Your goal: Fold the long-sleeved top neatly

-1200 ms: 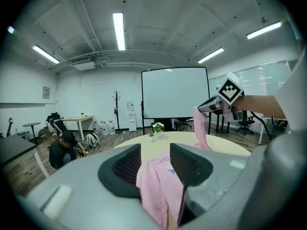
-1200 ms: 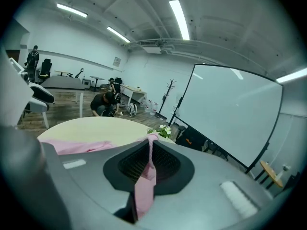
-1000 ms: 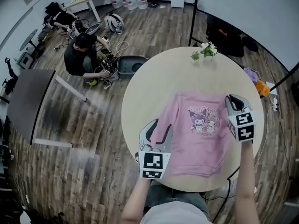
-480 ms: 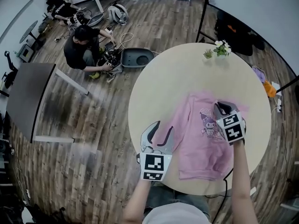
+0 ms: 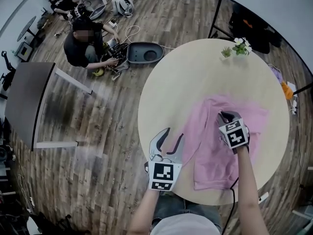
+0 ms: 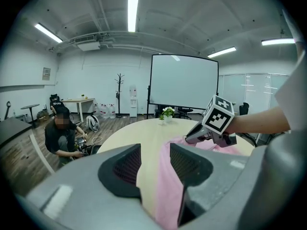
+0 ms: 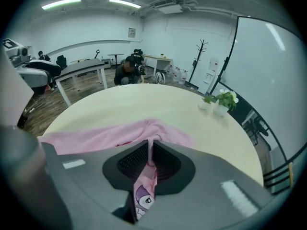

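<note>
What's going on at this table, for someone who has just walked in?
A person with a gripper in each hand is folding a pink long-sleeved top on a round table. The right gripper is shut on a pinch of the fabric and holds it up over the middle of the top, which lies partly doubled over. The left gripper is open at the top's left edge, its fingers apart and gripping nothing. The fold is not yet finished.

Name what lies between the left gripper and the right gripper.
The pink long-sleeved top, lying on the round table, fills the stretch from left gripper to right gripper, which grips it; the head view shows this.
</note>
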The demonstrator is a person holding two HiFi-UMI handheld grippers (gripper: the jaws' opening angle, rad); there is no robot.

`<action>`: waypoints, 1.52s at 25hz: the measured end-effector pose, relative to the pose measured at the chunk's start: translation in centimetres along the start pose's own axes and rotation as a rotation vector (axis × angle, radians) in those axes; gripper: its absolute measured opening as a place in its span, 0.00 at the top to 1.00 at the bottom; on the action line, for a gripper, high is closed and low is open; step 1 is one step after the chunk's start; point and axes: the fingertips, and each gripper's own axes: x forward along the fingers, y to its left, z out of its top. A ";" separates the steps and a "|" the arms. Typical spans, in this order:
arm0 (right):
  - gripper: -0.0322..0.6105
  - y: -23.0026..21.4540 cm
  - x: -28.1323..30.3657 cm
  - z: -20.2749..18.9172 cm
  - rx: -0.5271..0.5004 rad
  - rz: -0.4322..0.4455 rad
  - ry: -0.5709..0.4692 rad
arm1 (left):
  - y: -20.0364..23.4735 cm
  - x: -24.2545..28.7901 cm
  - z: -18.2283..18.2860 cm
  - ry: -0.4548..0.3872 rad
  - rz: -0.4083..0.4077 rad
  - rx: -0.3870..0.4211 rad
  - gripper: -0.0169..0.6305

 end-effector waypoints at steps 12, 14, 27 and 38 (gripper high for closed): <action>0.65 4.0 2.6 1.1 0.131 0.104 -0.049 | 2.9 1.2 -1.4 0.030 0.001 -0.014 0.68; 0.61 3.8 2.1 1.4 0.170 0.077 -0.092 | 3.1 1.3 -1.4 0.028 -0.001 -0.009 0.68; 0.59 7.0 3.8 -0.2 0.200 0.126 -0.038 | 3.5 1.2 -1.8 0.038 -0.007 -0.002 0.68; 0.56 9.5 -1.6 1.9 0.080 0.126 -0.154 | 5.2 -2.4 -1.4 0.009 0.128 -0.026 0.68</action>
